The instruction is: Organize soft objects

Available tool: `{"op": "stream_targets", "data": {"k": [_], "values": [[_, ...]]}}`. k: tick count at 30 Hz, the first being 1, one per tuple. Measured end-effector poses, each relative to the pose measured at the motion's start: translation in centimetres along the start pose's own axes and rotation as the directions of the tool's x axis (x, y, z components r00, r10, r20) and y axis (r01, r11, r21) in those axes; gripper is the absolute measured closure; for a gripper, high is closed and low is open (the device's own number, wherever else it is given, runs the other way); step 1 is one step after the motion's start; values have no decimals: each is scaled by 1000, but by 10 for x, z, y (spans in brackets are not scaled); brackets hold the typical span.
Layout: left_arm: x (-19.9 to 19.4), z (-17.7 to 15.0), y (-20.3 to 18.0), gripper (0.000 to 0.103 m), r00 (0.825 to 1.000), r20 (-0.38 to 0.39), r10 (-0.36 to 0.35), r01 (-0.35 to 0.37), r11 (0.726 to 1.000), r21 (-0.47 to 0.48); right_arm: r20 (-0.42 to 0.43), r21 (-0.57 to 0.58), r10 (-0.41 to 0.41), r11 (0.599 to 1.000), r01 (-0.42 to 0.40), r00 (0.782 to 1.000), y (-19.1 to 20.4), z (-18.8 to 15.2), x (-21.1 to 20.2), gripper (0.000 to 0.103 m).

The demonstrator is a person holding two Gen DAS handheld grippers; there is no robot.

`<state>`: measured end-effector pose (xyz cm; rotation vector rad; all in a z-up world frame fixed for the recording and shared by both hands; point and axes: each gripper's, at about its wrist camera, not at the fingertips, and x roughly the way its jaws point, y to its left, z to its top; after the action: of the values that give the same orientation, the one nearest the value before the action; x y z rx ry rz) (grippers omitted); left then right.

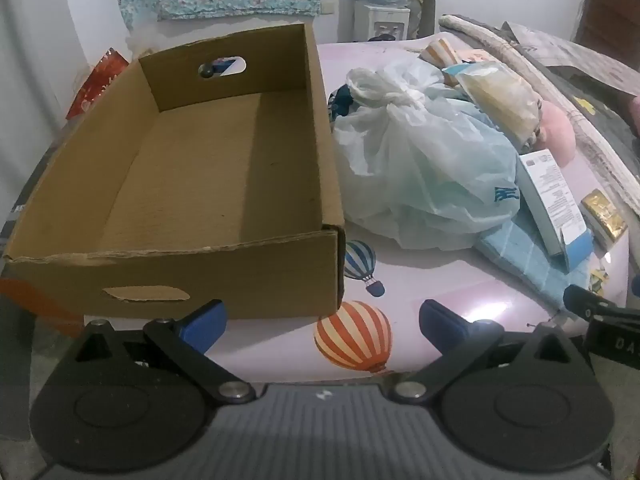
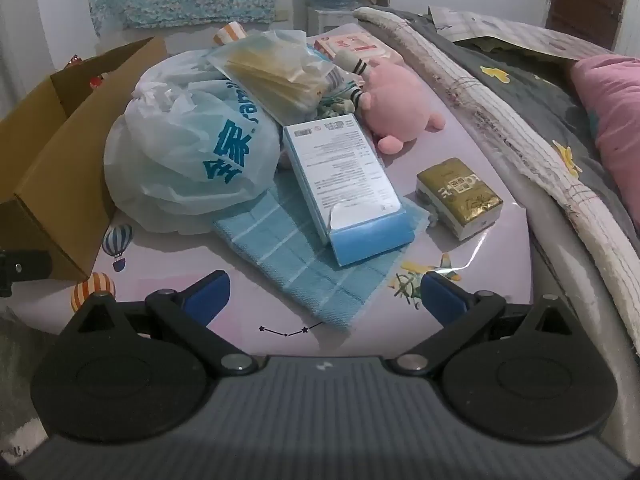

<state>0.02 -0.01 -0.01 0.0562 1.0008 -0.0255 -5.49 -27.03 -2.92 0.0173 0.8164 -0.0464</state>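
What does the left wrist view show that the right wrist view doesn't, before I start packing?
Only the left wrist view shows the cardboard box's bare inside floor and the handle cutout in its far wall. Only the right wrist view shows the whole pink plush toy and the printed face of the gold packet. Both show the tied plastic bag, the blue towel, the white-and-blue carton lying on it, and an open, empty gripper.
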Motion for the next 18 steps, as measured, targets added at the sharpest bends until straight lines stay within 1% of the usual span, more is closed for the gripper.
{"op": "stream_targets", "data": {"k": [1,4,5,9,14,18], "values": [[0,0,0,0,1000,2,0,0,1000,-1,-16,-1,1,1000,-1,1000,0,0,0,1],[0,2,0,0,1000,5,-3,3,1000,-2,-14,0,5,1000,-5,1000,1,2,0,1],[-1,0,-1,0,1000,19,6,-6,1000,-1,-14,0,7,1000,-7,1000,1,3,0,1],[-1,4,1,0,1000,5,-10,10,1000,-11,-15,5,22,1000,-22,1000,-1,8,-2,1],[-3,1,-8,0,1000,19,3,-3,1000,6,-14,10,35,999,-35,999,-3,9,-4,1],[-1,2,-11,0,1000,7,-15,14,1000,5,-30,9,39,999,-39,999,-3,10,-2,1]]}}
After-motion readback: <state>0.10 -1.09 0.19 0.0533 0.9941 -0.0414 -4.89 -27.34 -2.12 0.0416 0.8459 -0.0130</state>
